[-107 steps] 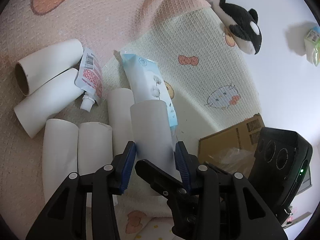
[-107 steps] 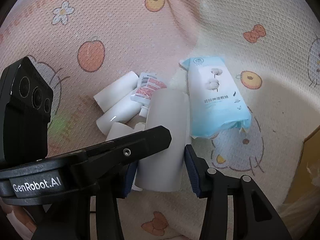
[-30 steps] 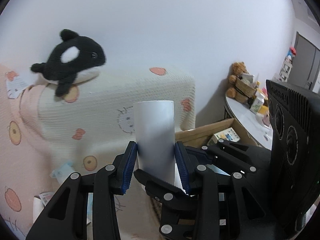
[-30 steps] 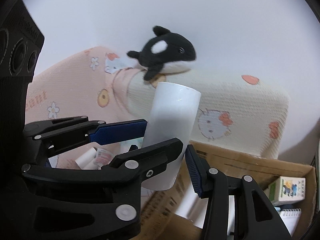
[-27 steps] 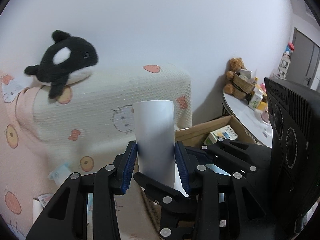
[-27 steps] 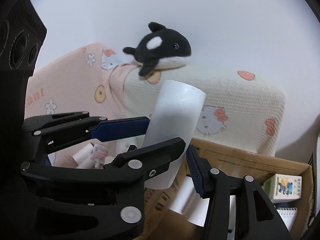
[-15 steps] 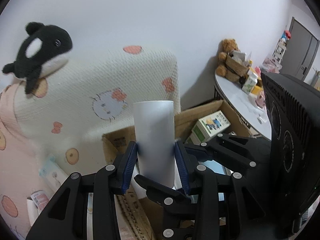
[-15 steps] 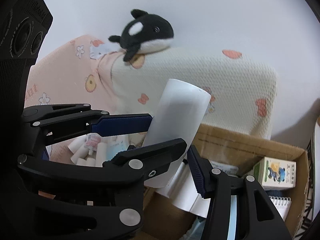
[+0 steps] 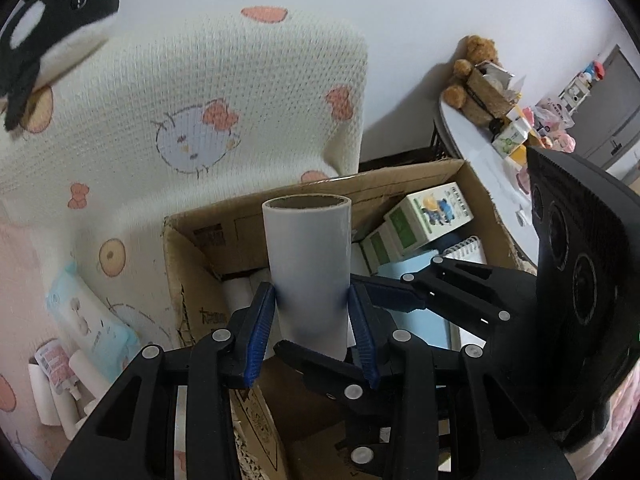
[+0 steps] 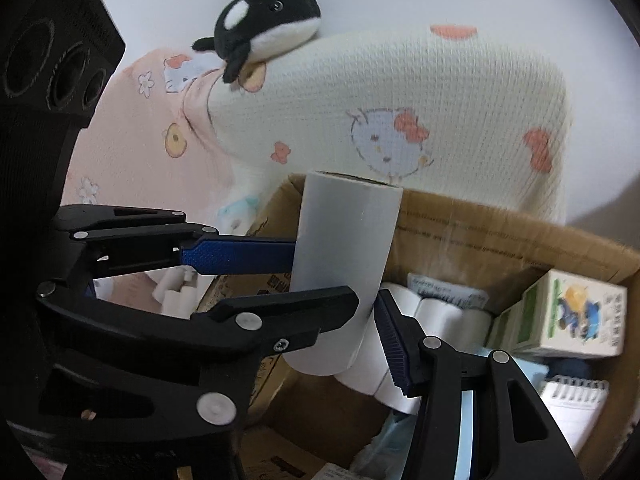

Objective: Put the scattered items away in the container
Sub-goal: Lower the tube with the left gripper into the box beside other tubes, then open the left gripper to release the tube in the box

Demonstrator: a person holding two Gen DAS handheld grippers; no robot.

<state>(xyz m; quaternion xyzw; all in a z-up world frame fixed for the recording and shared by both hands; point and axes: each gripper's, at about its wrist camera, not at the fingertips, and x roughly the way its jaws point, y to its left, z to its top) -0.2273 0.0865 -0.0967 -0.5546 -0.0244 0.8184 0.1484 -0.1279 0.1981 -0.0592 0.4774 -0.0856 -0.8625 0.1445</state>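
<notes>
Roll (image 9: 307, 264) — clamped in left hand-held gripper (image 9: 312, 322).

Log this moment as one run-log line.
left hand-held gripper: shut on white cardboard tube | right hand-held gripper: shut on tube | position: above open brown cardboard box | release: not yet

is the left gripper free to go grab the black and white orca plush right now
Probably not: the left gripper is shut on a white cardboard tube over the brown cardboard box; the orca plush sits away on the cushion.
</notes>
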